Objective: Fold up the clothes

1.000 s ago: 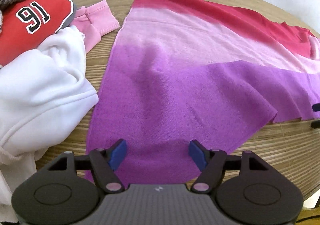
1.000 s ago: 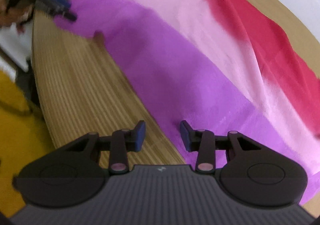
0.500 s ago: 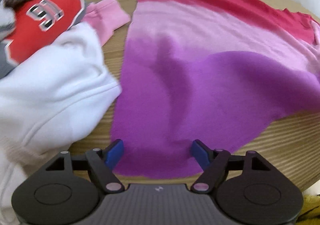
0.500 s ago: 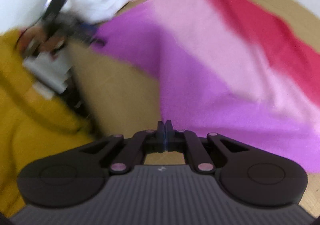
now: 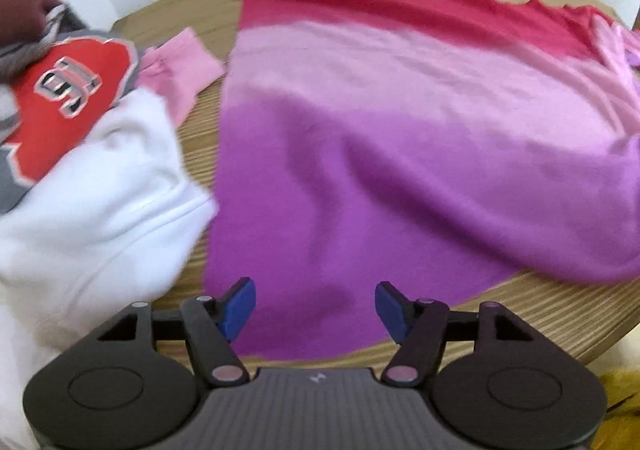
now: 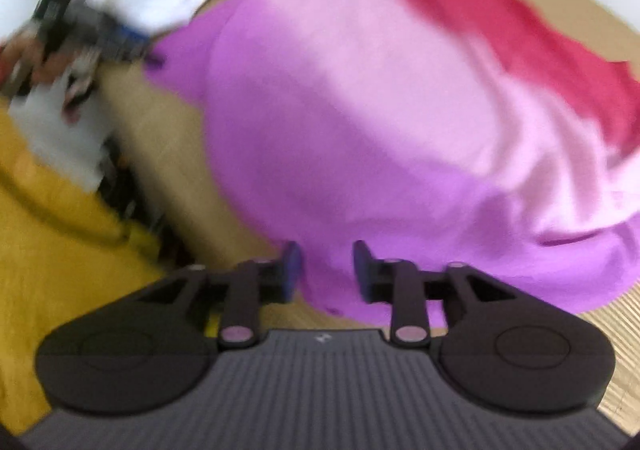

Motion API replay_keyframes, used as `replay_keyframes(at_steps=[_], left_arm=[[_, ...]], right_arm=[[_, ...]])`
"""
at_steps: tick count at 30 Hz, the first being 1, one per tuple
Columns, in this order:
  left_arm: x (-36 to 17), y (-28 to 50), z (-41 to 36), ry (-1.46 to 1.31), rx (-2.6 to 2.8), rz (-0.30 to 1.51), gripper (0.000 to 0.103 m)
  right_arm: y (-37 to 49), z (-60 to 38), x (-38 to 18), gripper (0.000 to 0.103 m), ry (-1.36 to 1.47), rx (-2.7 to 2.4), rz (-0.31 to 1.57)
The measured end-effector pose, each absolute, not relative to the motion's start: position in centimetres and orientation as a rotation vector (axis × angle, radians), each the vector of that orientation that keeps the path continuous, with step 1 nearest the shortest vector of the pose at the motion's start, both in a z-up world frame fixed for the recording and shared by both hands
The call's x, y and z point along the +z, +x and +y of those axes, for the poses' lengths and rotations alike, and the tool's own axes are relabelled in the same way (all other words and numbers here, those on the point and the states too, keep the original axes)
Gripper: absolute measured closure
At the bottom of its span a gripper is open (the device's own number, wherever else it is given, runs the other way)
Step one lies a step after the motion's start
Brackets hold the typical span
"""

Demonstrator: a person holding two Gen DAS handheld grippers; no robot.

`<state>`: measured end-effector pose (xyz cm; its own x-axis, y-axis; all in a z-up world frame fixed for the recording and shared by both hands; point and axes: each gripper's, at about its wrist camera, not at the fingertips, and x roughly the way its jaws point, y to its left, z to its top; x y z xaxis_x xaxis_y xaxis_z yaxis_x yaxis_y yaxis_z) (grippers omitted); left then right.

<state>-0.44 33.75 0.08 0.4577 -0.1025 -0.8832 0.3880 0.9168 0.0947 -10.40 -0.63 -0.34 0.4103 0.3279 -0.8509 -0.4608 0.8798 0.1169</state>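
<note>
A: Left wrist view?
B: Left gripper, jaws just narrowed but unclenched, over the purple hem of the garment; its colour bands run across the table, red edge far.

A: Right wrist view?
B: Right gripper just reopened, straddling the garment's purple edge, gripping nothing.

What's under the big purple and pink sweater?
The striped wooden table shows around the purple-pink-red sweater. Whatever else lies beneath stays hidden by the fabric.
</note>
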Motion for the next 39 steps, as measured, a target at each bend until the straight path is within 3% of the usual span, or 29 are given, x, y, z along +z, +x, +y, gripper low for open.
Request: replay_keyframes(at_steps=[10,29,39], left_arm=[[1.7,-1.2,21.9,0.271,-0.53,0.997,0.033],[1.7,-8.5,-15.4,0.338,-0.67,0.957,0.033],[0.2,-5.4,-18.4,0.384,-0.569,0.982,0.032]], right_arm=[[-12.9,-5.5,-1.2,0.067,0.112,0.05,0.929],[-24.0,-38.3,-2.1,0.066,0.242,-0.317,0.9],[-16.5,-45.9,-2.7,0.067,0.154,-0.448,0.824]])
